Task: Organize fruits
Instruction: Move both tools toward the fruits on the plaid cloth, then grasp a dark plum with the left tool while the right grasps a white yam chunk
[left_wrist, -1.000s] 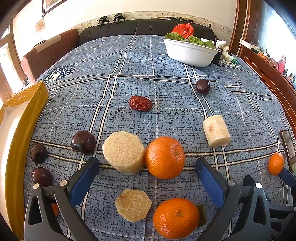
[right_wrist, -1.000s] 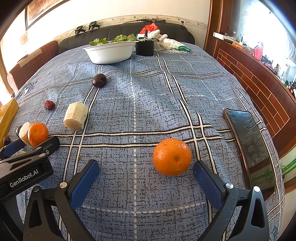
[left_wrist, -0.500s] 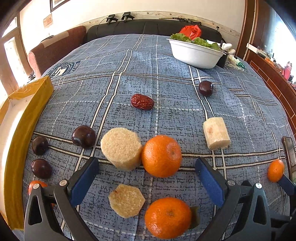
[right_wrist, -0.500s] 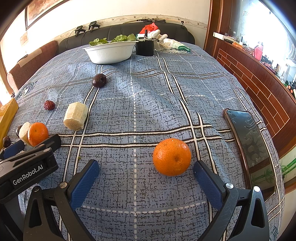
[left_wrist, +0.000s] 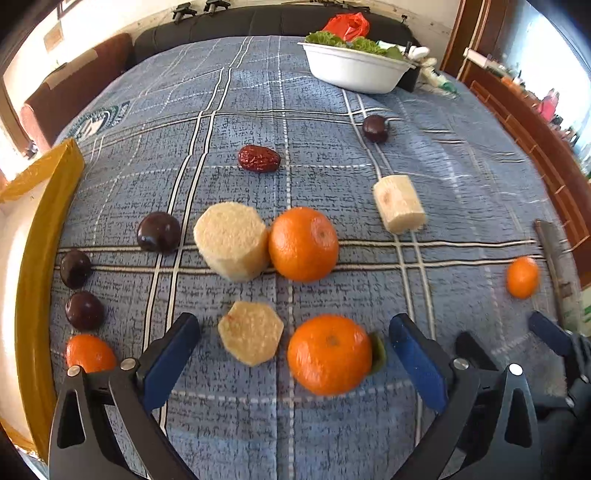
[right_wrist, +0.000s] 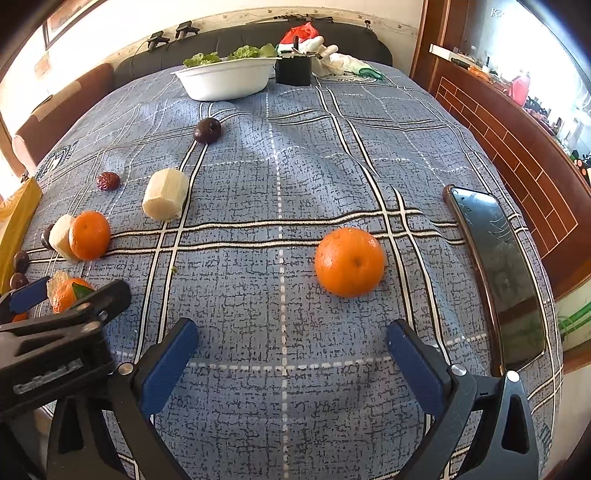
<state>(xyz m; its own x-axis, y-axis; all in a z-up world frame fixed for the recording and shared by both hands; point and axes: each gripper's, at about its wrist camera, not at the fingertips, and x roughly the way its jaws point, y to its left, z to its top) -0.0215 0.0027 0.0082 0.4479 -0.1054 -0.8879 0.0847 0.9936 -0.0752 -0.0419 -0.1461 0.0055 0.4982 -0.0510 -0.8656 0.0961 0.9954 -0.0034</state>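
Blue plaid cloth (left_wrist: 332, 155) covers the surface, with a dark sofa behind it and a white bowl (left_wrist: 354, 72) of greens at the far end.

From the left wrist view, the left gripper (left_wrist: 291, 354) points down at the cloth with its fingers (left_wrist: 170, 354) spread wide and just closing. Between them lie a hexagonal pale slice (left_wrist: 251, 332) and an orange with a leaf (left_wrist: 328, 354); the pads touch neither. Just beyond sit a thick pale chunk (left_wrist: 231, 240) and a second orange (left_wrist: 303, 243), touching each other. A dark plum (left_wrist: 159, 232) lies to their left, and two more plums (left_wrist: 79, 288) and a small orange (left_wrist: 90, 352) sit near the yellow box edge (left_wrist: 37, 266). Farther off are a red date (left_wrist: 258, 158), another pale chunk (left_wrist: 399, 208) and a lone plum (left_wrist: 375, 128).

From the right wrist view, the right gripper (right_wrist: 291, 354) hangs over bare cloth with its fingers (right_wrist: 413, 363) wide apart and holding nothing. A large orange (right_wrist: 349, 262) sits just ahead of them, untouched. A phone (right_wrist: 495, 273) lies along the right edge of the surface. The left gripper's black body shows at lower left.
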